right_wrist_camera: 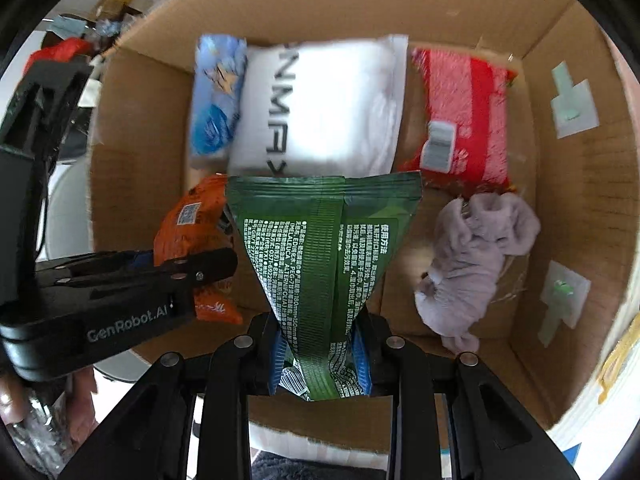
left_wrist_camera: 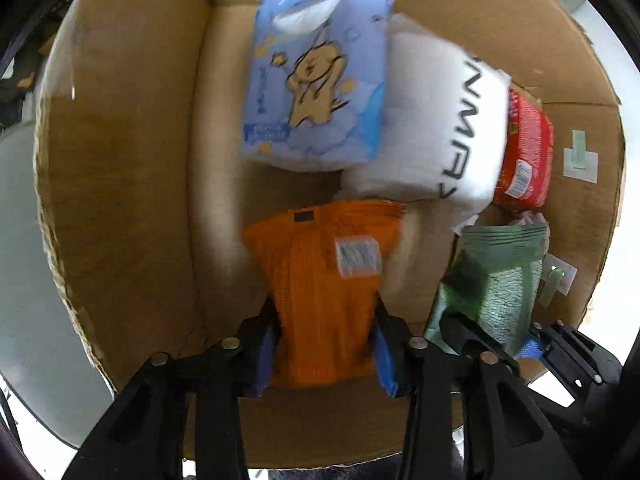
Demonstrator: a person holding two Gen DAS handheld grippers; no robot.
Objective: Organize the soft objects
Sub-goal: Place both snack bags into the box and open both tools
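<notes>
Location type: an indoor storage or work room, cluttered; a more exact type cannot be determined. Evidence: an open cardboard box (right_wrist_camera: 136,128) fills both views. At 10 to 11 o'clock in the right wrist view, a crowded surface (right_wrist_camera: 100,12) carries small cartons, packets and papers. At 6 o'clock, dark fabric (right_wrist_camera: 280,468) lies under the box.

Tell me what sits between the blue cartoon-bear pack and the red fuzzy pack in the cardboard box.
The white soft pack with black lettering sits between the blue pack and the red pack, touching the blue; clearest in the right wrist view.
</notes>
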